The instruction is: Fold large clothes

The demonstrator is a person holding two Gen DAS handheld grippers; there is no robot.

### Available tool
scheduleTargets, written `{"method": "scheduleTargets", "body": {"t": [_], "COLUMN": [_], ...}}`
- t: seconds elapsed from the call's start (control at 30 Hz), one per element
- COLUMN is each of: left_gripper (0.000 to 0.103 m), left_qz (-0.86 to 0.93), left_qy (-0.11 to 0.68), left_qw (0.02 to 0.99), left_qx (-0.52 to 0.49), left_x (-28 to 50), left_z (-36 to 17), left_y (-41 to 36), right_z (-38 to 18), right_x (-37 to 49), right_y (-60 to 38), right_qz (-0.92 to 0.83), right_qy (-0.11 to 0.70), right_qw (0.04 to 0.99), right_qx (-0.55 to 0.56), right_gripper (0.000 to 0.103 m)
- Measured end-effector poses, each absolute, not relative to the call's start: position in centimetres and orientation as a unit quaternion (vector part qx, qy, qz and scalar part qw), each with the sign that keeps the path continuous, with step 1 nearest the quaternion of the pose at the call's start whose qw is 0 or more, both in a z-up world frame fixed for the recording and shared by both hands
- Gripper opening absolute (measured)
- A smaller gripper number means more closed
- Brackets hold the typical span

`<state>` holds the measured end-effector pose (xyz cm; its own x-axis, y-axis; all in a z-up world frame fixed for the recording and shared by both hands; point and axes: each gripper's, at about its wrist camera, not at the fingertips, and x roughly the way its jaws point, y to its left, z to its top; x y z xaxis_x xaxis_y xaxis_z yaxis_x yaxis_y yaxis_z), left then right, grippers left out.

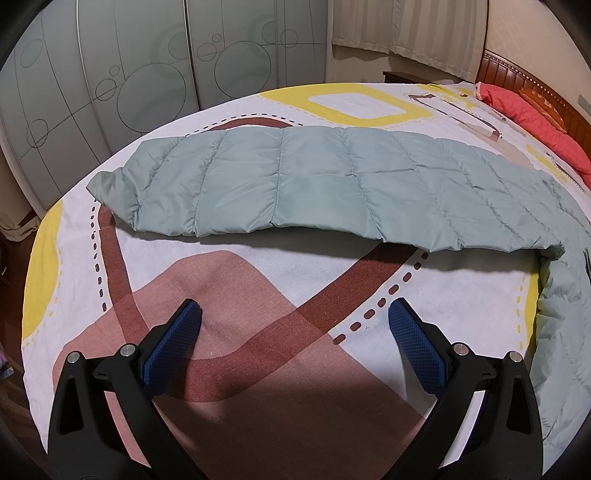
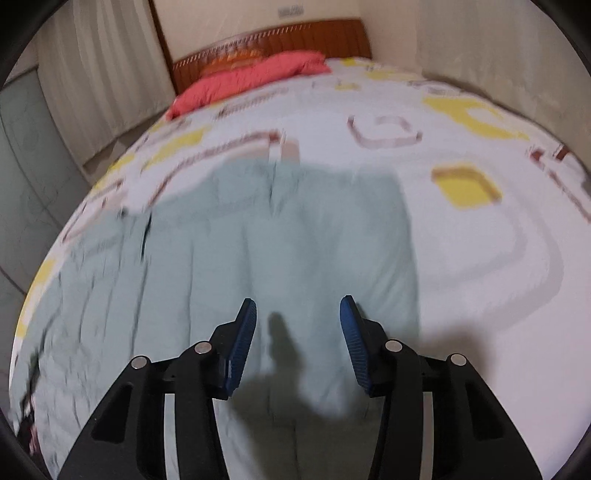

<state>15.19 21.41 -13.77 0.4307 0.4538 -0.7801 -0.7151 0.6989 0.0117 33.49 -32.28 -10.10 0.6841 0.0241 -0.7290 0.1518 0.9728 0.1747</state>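
A pale green quilted down coat (image 1: 332,184) lies spread across the bed, with a long sleeve stretched left to right in the left wrist view and the body at the right edge. My left gripper (image 1: 294,314) is open and empty, held above bare bedsheet short of the sleeve. In the blurred right wrist view the coat (image 2: 280,240) lies under and ahead of my right gripper (image 2: 298,308), which is open and empty just above the fabric.
The bedsheet (image 1: 229,280) is white with brown and yellow shapes. A red pillow (image 1: 535,114) lies by the wooden headboard (image 2: 280,40). Frosted wardrobe doors (image 1: 129,66) stand beyond the bed, and curtains (image 1: 406,26) hang behind.
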Motion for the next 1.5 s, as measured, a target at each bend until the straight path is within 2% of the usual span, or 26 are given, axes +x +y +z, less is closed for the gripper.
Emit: {"method": "scheduleTargets", "body": {"t": [0.13, 0.27, 0.47, 0.6, 0.67, 0.73, 0.97, 1.23, 1.5], "left_gripper": [0.101, 0.101, 0.101, 0.101, 0.101, 0.101, 0.101, 0.101, 0.101], "left_qz": [0.352, 0.353, 0.354, 0.354, 0.355, 0.354, 0.354, 0.354, 0.350], "left_qy": [0.401, 0.401, 0.401, 0.401, 0.401, 0.401, 0.400, 0.400, 0.402], "left_qw": [0.830, 0.830, 0.830, 0.830, 0.830, 0.830, 0.830, 0.830, 0.830], "left_qx": [-0.163, -0.162, -0.159, -0.159, -0.159, -0.159, -0.159, -0.159, -0.166], "left_x": [15.2, 15.2, 15.2, 15.2, 15.2, 15.2, 15.3, 15.3, 15.1], "left_z": [-13.8, -13.8, -13.8, -13.8, -13.8, -13.8, -13.9, -13.9, -13.9], "left_y": [21.5, 21.5, 21.5, 21.5, 21.4, 21.4, 21.4, 21.4, 21.5], "right_z": [-10.1, -14.0, -10.4, -11.8, -13.9, -13.8, -10.5, -14.2, -14.6], "right_x": [36.8, 39.6, 38.9, 39.1, 39.9, 39.6, 34.7, 33.3, 33.2], "right_y": [-34.0, -35.0, -33.0, -29.4, -28.1, -27.3, -27.2, -26.9, -26.9], "right_qz": [-0.059, -0.061, -0.053, -0.024, -0.022, -0.031, -0.029, -0.046, -0.046], "right_qy": [0.381, 0.431, 0.404, 0.412, 0.434, 0.425, 0.400, 0.425, 0.418], "right_qw": [0.916, 0.893, 0.907, 0.907, 0.898, 0.904, 0.914, 0.903, 0.906], "right_qx": [0.112, 0.115, 0.106, 0.087, 0.065, 0.037, 0.061, 0.045, 0.047], "right_gripper": [0.050, 0.051, 0.051, 0.057, 0.065, 0.065, 0.065, 0.066, 0.068]}}
